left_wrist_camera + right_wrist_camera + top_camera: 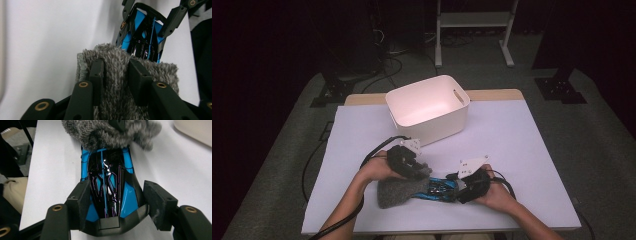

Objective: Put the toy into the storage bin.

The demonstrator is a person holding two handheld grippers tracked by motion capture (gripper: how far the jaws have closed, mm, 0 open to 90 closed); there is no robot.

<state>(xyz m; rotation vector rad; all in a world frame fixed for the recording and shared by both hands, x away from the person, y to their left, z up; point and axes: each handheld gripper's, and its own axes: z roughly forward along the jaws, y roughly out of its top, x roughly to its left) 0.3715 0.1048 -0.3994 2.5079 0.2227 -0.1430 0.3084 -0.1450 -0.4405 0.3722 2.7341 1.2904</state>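
A blue and black toy car [439, 189] lies on the white table [522, 150] near its front edge. A grey fuzzy cloth [398, 193] covers the car's left end. My left gripper [419, 171] comes in over the cloth from the left. In the left gripper view its pads [97, 75] pinch a raised fold of the cloth [116, 82], with the car [140, 37] beyond. My right gripper [458, 192] is at the car's right end. In the right gripper view its pads [82, 200] press the sides of the car [107, 182] at its black bumper, and the cloth [110, 132] lies past it.
A white plastic bin [427, 107] with a handle slot stands empty at the back middle of the table, just behind my left gripper. Cables trail off the table's left and right sides. A white stand [472, 20] is on the floor beyond.
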